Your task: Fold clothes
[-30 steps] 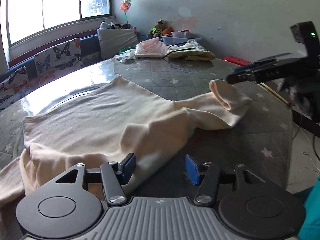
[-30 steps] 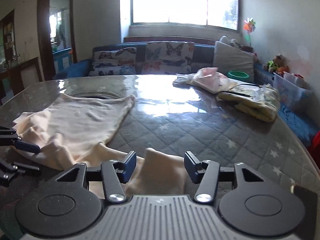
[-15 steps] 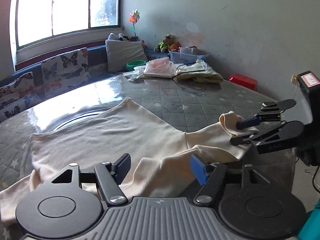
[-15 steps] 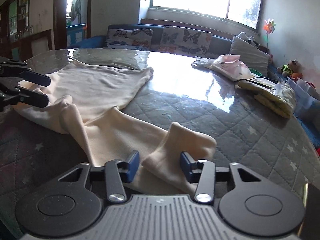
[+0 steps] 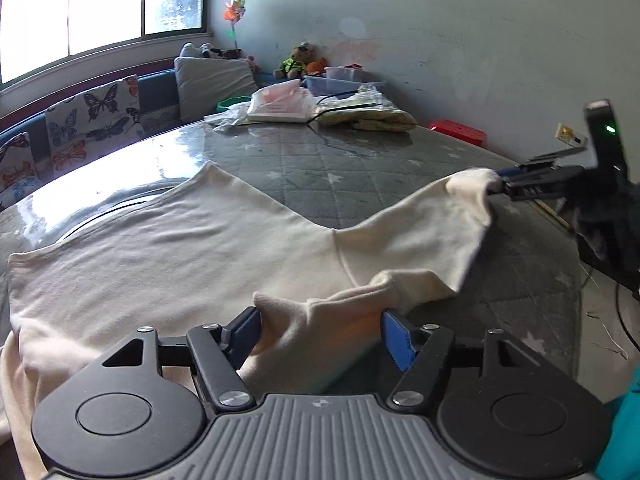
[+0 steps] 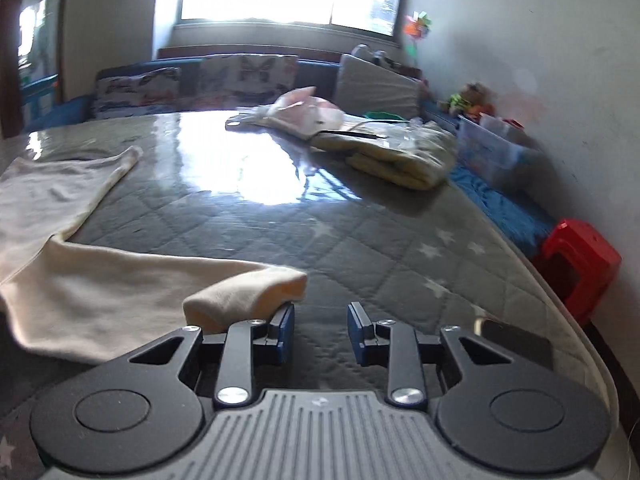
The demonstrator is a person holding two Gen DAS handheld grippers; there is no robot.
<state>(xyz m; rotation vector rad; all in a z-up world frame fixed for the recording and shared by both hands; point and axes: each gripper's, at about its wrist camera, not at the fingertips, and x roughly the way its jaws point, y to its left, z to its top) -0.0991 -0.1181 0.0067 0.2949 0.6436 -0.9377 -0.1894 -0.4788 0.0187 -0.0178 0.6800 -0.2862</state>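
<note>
A cream long-sleeved top lies spread on the quilted grey table. My left gripper is over its near edge. A raised fold of the cloth stands between the jaws, which are closing and do not pinch it. The sleeve stretches right, its end lifted at my right gripper. In the right wrist view the cuff rests against the left finger of my right gripper. Those jaws are closing, with bare table in the gap between the pads.
At the table's far end lie a folded yellowish cloth and a pink-and-white bag. A red stool stands beside the table's right edge. Behind are a plastic bin and a sofa with butterfly cushions.
The right gripper has drawn the folded-back sleeve out to the right and lifted its end, and its jaws have narrowed. The left gripper has come forward around a fold of the top.
</note>
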